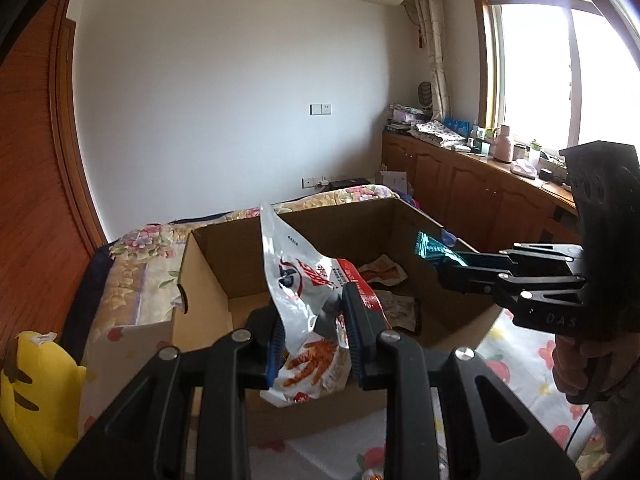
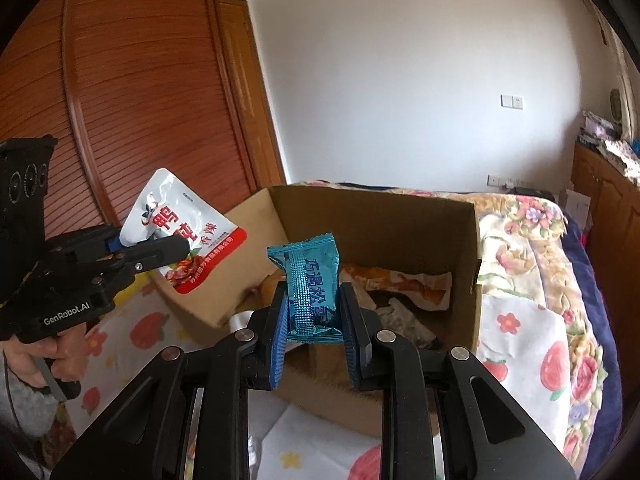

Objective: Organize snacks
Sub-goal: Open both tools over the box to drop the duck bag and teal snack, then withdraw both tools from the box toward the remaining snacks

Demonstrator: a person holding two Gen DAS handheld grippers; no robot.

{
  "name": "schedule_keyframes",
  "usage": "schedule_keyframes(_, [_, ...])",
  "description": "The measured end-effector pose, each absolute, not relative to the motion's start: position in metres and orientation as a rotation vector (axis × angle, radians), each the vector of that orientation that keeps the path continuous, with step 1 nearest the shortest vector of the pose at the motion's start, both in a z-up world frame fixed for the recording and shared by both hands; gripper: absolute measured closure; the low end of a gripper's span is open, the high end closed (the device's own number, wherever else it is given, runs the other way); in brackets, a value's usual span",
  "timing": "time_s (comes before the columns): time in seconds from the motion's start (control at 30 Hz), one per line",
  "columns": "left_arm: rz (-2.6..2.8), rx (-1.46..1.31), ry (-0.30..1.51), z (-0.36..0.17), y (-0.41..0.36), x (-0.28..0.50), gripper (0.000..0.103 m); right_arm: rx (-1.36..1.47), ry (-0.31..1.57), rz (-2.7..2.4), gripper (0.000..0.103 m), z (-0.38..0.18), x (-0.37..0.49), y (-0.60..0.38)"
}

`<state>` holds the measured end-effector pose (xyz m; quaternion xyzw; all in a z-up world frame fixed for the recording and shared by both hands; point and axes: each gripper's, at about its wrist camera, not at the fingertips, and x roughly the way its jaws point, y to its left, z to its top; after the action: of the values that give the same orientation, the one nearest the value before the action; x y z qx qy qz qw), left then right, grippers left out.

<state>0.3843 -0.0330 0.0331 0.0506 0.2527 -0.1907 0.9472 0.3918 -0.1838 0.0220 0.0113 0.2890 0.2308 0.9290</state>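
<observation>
Bedroom with white wall, louvred wooden wardrobe [image 2: 132, 92], bright window [image 1: 560, 68] over a low wooden cabinet [image 1: 460, 184] crowded with small items too small to tell apart. Bed with floral cover [image 2: 536, 264], bearing an open cardboard box [image 1: 248, 256], the landmark for all places below. Inside the box, on its floor: an orange-and-white snack packet [image 2: 412, 284] toward the far wall, other wrappers beside it, not told apart. Just before the near edge of the box, raised above it: left gripper [image 1: 314, 344], jaws clamped on a white-and-red snack pouch [image 1: 304, 280] printed with orange claw-shaped pieces, upper corner of the pouch standing up over the box opening. Right of that, over the box's right wall: right gripper [image 2: 318, 320], jaws together on a teal snack packet [image 2: 308, 280], held upright, printed side toward the camera. Hand [image 2: 36, 356] wrapped round the left gripper's handle, grey sleeve below it; another hand [image 1: 576, 364] round the right gripper's handle. Left of the box, at the bed's edge: yellow plush toy [image 1: 36, 396]. Both held snacks clear of the box contents, touching nothing but the pads.
</observation>
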Motion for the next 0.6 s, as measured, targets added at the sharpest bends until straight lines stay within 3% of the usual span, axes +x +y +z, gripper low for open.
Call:
schedule_keyframes(0.27, [-0.379, 0.115, 0.537, 0.018, -0.042, 0.403, 0.077, 0.025, 0.621, 0.451, 0.08, 0.005, 0.406, -0.183])
schedule_keyframes(0.37, [-0.352, 0.139, 0.537, 0.013, -0.046, 0.405, 0.065, 0.047, 0.619, 0.432, 0.075, 0.003, 0.409, -0.185])
schedule_keyframes(0.43, [-0.346, 0.133, 0.538, 0.013, -0.046, 0.408, 0.059, 0.06, 0.628, 0.439, 0.065, 0.002, 0.41, -0.185])
schedule_keyframes(0.6, [-0.341, 0.112, 0.528, 0.016, -0.042, 0.403, 0.052, 0.051, 0.619, 0.447, 0.066, 0.009, 0.403, -0.185])
